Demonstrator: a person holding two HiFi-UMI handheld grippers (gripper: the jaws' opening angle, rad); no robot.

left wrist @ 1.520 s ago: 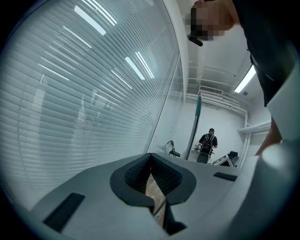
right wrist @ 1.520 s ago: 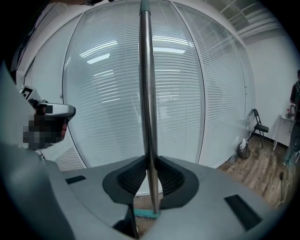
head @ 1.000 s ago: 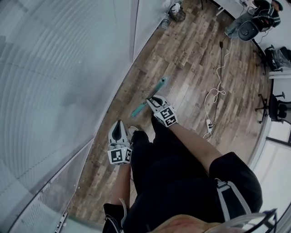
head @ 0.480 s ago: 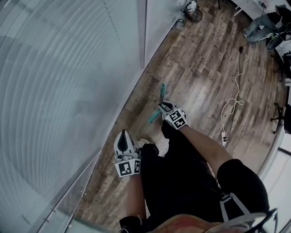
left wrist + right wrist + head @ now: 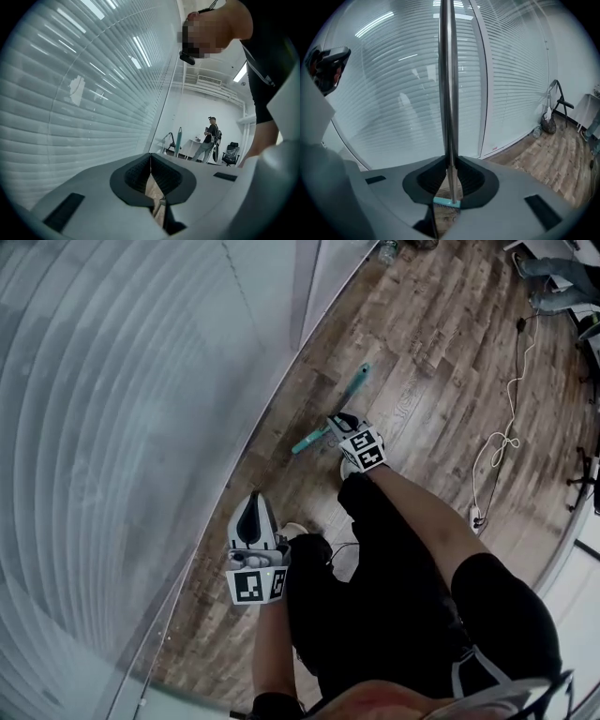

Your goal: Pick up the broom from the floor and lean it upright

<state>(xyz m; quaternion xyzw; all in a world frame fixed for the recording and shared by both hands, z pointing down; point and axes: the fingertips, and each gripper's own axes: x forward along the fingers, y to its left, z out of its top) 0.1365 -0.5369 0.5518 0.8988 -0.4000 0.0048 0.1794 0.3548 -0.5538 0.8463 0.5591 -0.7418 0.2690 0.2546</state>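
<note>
Brown wood-grain planks are covering the floor (image 5: 441,352), and a tall frosted glass wall (image 5: 131,390), ribbed with fine horizontal slats, is running along its edge. The broom (image 5: 448,93) is showing as a slim, smooth, shiny metal pole with teal parts. In the head view two teal stretches of it (image 5: 356,382) are showing against the planks, close to the foot of the wall. The right gripper (image 5: 450,164) is clamping the pole between its dark ribbed pads (image 5: 430,180). The pole is crossing the jaws and rising straight up the right gripper view, with a flat teal piece (image 5: 447,202) showing just below them. The left gripper (image 5: 150,157) is holding nothing, its pad tips meeting. It is hanging well apart from the broom, beside the person's black-clad legs (image 5: 375,615).
</note>
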